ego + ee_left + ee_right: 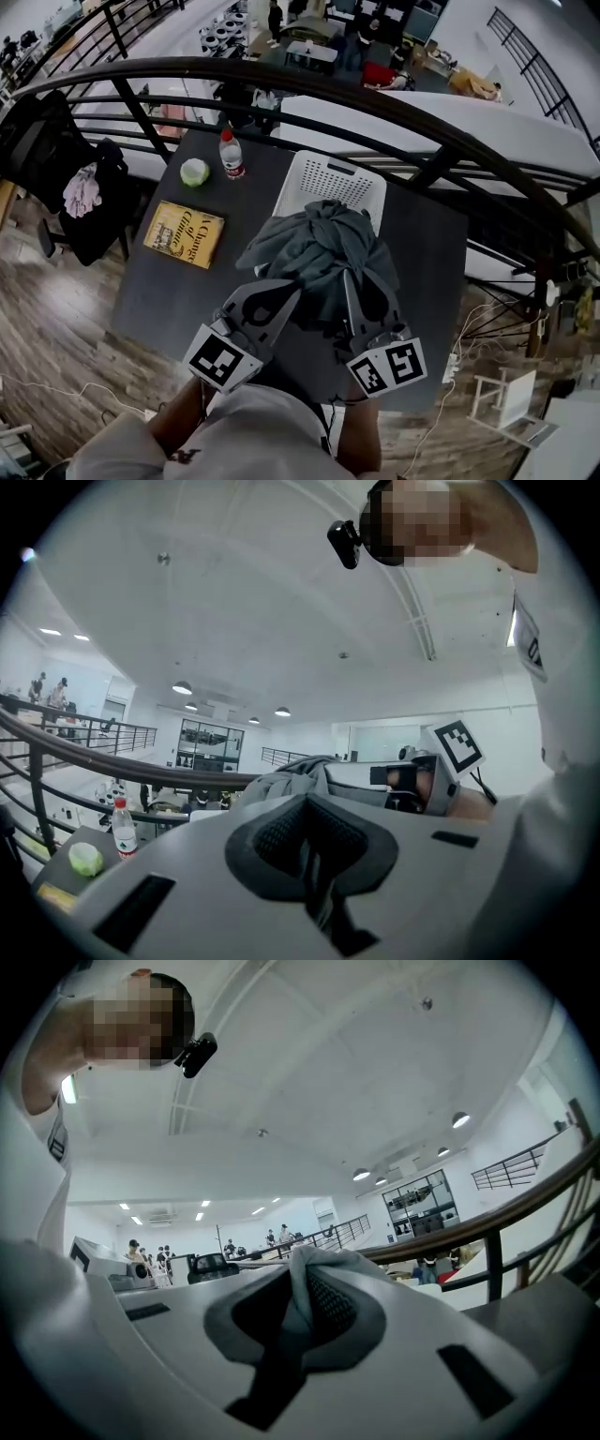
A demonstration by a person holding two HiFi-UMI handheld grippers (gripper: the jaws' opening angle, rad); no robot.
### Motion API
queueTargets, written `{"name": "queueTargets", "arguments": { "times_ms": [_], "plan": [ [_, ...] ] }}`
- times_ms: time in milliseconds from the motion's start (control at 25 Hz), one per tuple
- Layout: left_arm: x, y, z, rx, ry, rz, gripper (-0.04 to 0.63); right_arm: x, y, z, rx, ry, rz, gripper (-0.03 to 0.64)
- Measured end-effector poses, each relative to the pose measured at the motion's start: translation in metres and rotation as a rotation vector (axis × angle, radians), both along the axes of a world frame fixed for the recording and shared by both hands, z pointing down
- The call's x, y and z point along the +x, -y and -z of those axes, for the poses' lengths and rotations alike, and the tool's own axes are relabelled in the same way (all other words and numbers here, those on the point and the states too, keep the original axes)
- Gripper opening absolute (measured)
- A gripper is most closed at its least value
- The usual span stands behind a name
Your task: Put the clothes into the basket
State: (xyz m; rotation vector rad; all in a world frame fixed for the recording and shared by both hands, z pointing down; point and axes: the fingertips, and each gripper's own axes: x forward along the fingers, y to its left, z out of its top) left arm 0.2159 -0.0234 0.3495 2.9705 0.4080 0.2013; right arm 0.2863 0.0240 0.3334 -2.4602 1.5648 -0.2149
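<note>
Right gripper (305,1288) is clamped on the grey garment (319,248); left gripper (307,832) is closed on its edge. Garment is held at frame centre over the white basket (323,178); depositing is not yet completed.

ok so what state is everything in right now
grey garment: bunched up, lifted, held by both grippers
left gripper: shut on the garment's edge
right gripper: shut on a fold of it
white basket: upright, visible part empty
bottle: upright, red cap on
book: closed, lying flat
</note>
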Motion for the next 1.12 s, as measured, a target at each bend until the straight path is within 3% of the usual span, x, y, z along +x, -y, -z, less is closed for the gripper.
{"name": "queueTargets", "arguments": {
  "times_ms": [480,1120],
  "plan": [
    [0.016,0.027,-0.046,-0.038,0.091,-0.014,0.005,0.033,0.026,-0.059,-0.228,0.042,-0.04,0.051],
    [0.032,0.047,-0.071,-0.072,0.137,0.002,0.005,0.062,0.066,-0.126,-0.377,0.129,0.012,0.051]
  ]
}}
